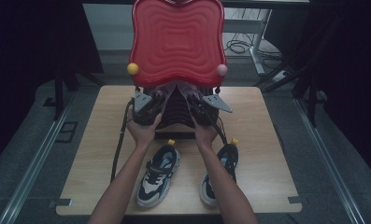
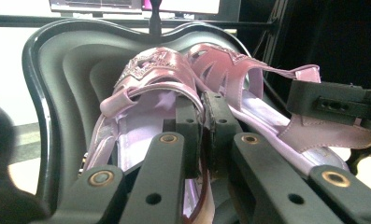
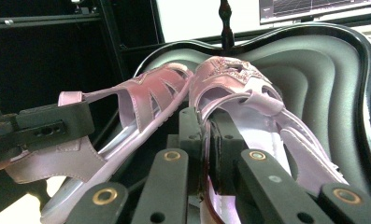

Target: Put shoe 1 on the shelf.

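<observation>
You are gripping one pink sandal in each gripper: left gripper on the left sandal, right gripper on the right sandal, both apparently pinching heel rims. Toes are pointing far, into the red case.

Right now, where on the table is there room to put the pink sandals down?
The light wooden table is bare on its left part, left of the navy-and-white sneaker, and on its right part, right of the other dark sneaker. It is crowded mid-table around the black ribbed case with the red lid.
</observation>
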`<state>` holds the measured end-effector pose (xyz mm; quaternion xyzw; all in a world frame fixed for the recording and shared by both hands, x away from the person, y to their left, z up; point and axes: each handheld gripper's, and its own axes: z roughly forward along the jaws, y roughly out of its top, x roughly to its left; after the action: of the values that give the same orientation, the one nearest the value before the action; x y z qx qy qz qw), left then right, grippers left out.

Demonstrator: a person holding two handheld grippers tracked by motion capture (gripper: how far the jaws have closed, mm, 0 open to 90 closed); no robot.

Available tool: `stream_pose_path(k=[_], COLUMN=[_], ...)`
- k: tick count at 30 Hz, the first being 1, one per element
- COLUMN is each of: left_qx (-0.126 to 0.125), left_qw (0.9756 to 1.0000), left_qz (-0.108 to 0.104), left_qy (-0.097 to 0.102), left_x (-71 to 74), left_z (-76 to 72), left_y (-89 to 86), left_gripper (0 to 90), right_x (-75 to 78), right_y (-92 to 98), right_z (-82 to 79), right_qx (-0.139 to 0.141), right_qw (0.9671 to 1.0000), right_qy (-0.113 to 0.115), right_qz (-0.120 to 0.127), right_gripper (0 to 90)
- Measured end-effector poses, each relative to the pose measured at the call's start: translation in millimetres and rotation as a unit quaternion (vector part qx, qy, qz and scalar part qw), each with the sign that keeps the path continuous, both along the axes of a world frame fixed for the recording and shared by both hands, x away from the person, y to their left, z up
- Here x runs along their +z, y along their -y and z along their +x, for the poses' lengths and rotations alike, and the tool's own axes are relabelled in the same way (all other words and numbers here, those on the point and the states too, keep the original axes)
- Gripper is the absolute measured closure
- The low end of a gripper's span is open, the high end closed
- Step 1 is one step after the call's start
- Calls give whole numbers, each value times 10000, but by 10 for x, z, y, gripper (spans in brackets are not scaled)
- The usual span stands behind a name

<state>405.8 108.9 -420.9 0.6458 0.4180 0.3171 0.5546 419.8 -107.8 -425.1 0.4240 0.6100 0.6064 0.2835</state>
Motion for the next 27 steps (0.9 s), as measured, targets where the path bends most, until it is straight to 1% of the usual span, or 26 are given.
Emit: stream_pose_path(k=[3, 5, 6, 7, 8, 9, 10, 12, 14, 19, 20, 22, 23, 24, 25, 26, 27], left_qx=[-35, -87, -114, -114, -148, -148, -167, -188, -211, -256, -279, -369, -417, -477, -477, -549, -584], left_qw=[10000, 9998, 9998, 9998, 9998, 9998, 9997, 9997, 9996, 9995, 9994, 9990, 9988, 9986, 9986, 9982, 9980], left_qz=[82, 166, 153, 153, 142, 142, 141, 122, 100, 104, 74, 17, 1, 20, 20, -21, -58], left_qy=[1, -15, -38, -38, -68, -68, -104, -127, -147, -180, -197, -239, -248, -240, -240, -247, -256], left_x=[-60, -111, -142, -142, -174, -174, -194, -217, -228, -239, -237, -236, -233, -228, -228, -223, -218], left_z=[5, 0, -1, -1, -1, -1, -1, 0, 3, 7, 9, 16, 14, 7, 7, 3, 0], left_y=[34, 61, 77, 77, 97, 97, 103, 108, 112, 124, 118, 110, 111, 114, 114, 108, 103], left_gripper=[861, 861, 860, 860, 859, 857, 855, 854, 849, 834, 831, 806, 759, 739, 719, 684, 684], right_x=[-52, -75, -96, -96, -118, -118, -156, -165, -189, -192, -188, -182, -183, -185, -185, -184, -184], right_y=[-30, -20, -16, -16, -16, -16, -25, -30, -47, -53, -48, -36, -31, -32, -32, -30, -30], right_z=[17, 19, 14, 14, 13, 13, 16, 18, 21, 17, 15, 11, 6, 4, 4, -2, -2], right_qx=[-12, 4, 28, 28, 85, 85, 142, 152, 231, 293, 308, 372, 446, 446, 446, 525, 525], right_qw=[9999, 9998, 9997, 9997, 9994, 9994, 9991, 9989, 9982, 9977, 9977, 9972, 9965, 9965, 9965, 9958, 9958], right_qy=[-52, -84, -107, -107, -202, -202, -292, -318, -409, -482, -501, -555, -618, -622, -622, -674, -674], right_qz=[-132, -156, -220, -220, -258, -258, -267, -299, -365, -368, -350, -343, -331, -321, -321, -315, -315], right_gripper=[849, 847, 846, 846, 844, 844, 842, 840, 836, 814, 805, 776, 754, 745, 745, 711, 711])
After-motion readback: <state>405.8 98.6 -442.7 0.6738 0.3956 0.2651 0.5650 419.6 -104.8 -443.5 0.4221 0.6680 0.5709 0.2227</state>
